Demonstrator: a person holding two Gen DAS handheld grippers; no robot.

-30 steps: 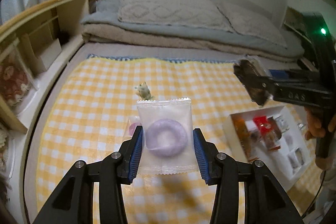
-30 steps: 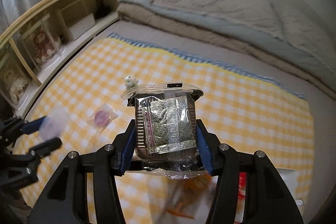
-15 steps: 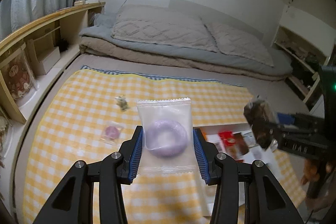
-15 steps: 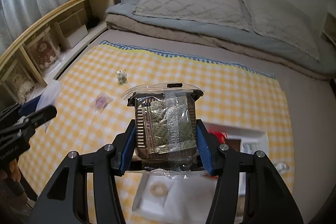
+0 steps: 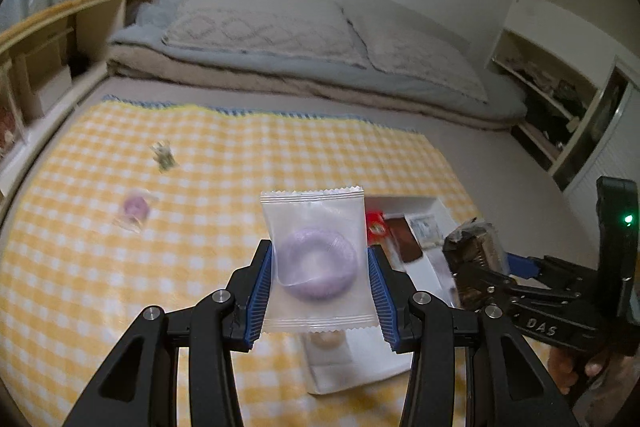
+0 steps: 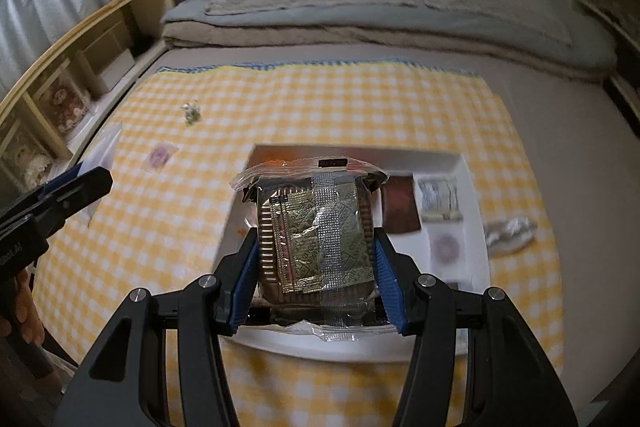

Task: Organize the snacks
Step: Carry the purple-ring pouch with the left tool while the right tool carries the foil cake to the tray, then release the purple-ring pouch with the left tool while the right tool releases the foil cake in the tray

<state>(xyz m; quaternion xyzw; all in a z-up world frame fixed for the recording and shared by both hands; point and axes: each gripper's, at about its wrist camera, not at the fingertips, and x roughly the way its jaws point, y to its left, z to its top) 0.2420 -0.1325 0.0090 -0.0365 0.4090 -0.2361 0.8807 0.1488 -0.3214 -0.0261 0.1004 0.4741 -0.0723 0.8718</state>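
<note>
Snack sorting: two packets carried to the white tray.

Left hand-held gripper (image 5: 320,287) clamps a clear packet with a purple ring sweet (image 5: 317,263); right hand-held gripper (image 6: 316,279) clamps a foil-lined wrapped snack (image 6: 316,243). Both hang above the white tray (image 6: 474,291) on the yellow checked cloth (image 5: 100,267). Step in hand, by judgement: delivery; next calls for lowering each into a free compartment and letting go. Two loose items remain on the cloth: a pink-purple sweet (image 5: 134,209) and a small greenish piece (image 5: 163,155). Only the right view shows the tray whole, plus a crumpled silver wrapper (image 6: 510,231) beside it.
</note>
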